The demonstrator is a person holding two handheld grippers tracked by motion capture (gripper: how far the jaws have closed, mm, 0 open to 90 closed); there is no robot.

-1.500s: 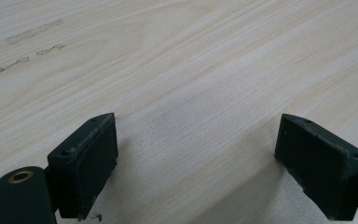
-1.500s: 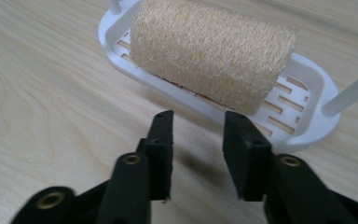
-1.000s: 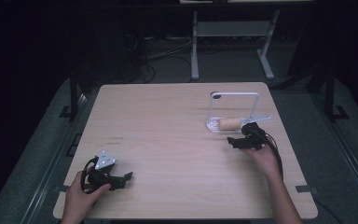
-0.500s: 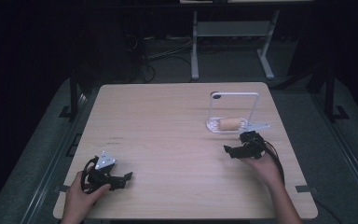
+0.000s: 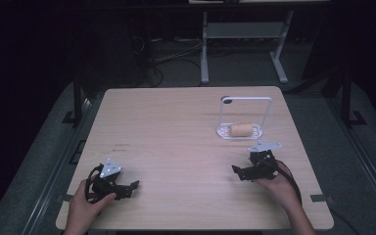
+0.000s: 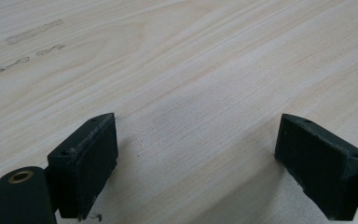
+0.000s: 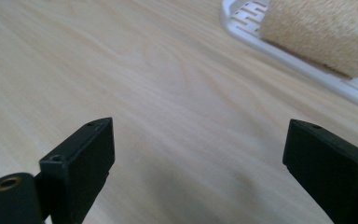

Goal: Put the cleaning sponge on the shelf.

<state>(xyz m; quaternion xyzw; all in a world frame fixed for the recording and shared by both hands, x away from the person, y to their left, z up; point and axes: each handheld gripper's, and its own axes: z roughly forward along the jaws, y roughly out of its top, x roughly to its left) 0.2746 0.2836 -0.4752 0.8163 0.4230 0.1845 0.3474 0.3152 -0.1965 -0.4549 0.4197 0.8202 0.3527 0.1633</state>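
Pulled back from the white rack [image 5: 245, 131] toward the table's near edge: right gripper [image 5: 247, 172], jaws just been opening, nothing between them. Now parked near the near right corner, clear of the rack, jaws wide and empty in the right gripper view. Left behind on the rack's slotted base: tan sponge roll [image 5: 241, 130], lying on its side under the wire hoop, close to the table's [image 5: 176, 122] right edge, about midway along it. Seemingly set there so the slots could drain it and the hoop could keep it from rolling; judged a finished placement, hence the retreat. Rested low by the near left corner, well apart from rack and roll: left gripper [image 5: 125, 189], jaws spread over bare wood, holding nothing. Kept out of the way, presumably, as not needed for this step.
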